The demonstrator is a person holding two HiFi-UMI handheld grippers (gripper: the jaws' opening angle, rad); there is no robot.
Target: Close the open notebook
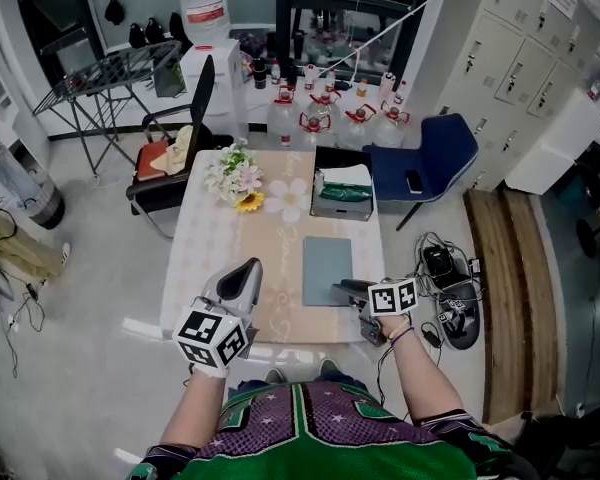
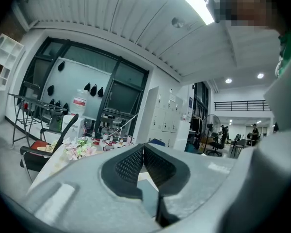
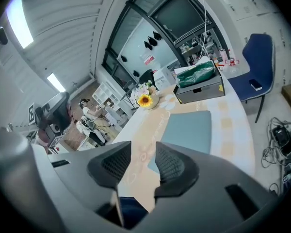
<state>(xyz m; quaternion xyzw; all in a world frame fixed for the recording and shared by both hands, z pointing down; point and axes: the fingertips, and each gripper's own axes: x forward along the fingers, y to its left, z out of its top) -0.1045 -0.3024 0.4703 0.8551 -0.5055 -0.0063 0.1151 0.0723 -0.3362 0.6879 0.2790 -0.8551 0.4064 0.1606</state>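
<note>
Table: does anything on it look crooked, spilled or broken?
Nothing stands out. The notebook lies flat and looks shut, straight with the table; flowers and box sit tidy at the far end.

table (image 1: 195,268) | cloth-covered | on it: flat teal notebook (image 1: 327,268), flower bunch (image 1: 234,180), grey box (image 1: 341,202) at far end

Notebook (image 1: 327,270) on table (image 1: 208,260), box (image 1: 342,202) behind it, flowers (image 1: 235,180) L of box

Slate-blue notebook (image 1: 327,270), cover shut, flat on the right half of the table (image 1: 205,258), long side away from the person
</note>
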